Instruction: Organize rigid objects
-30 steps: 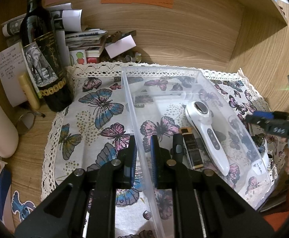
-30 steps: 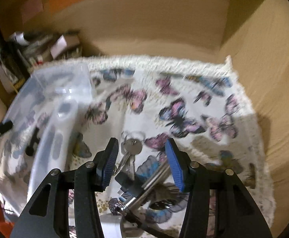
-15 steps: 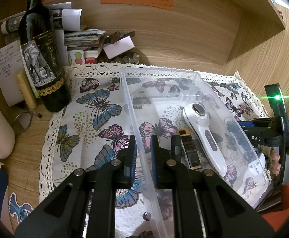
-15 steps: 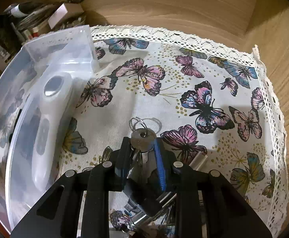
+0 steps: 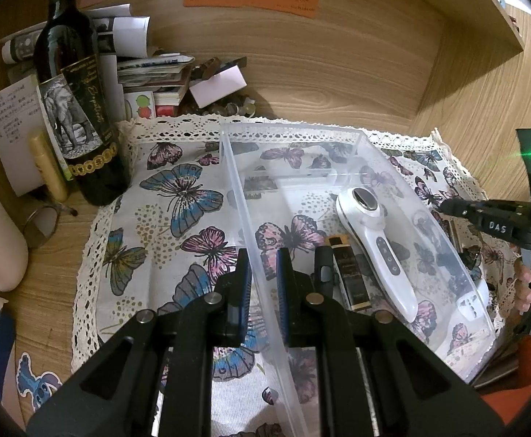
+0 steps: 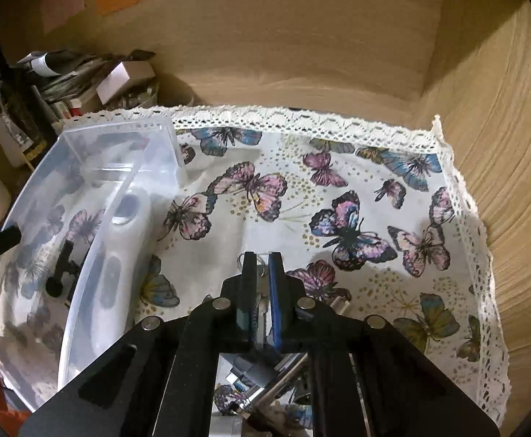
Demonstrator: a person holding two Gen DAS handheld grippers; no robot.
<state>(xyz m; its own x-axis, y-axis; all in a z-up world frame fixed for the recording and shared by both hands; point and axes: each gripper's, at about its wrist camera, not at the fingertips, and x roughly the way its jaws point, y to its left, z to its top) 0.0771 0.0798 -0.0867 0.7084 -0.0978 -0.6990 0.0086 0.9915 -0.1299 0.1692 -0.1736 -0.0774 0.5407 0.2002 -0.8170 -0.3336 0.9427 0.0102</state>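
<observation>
Left gripper (image 5: 261, 284): I keep its fingers clamped on the bin (image 5: 245, 215) wall, steadying it. Right gripper (image 6: 261, 284): clenched on keys (image 6: 263, 300), cloth's 6 o'clock, bin-bound I judge.

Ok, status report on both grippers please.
Left gripper shut on clear plastic bin wall. Right gripper shut on silver key over butterfly cloth. Nothing blocking.

Right gripper (image 6: 261, 273): jaws that stood wide a second ago are now clamped on the keys (image 6: 261, 300).
Keys: only a bit of ring shows past the fingertips now, where the whole key head showed before.
</observation>
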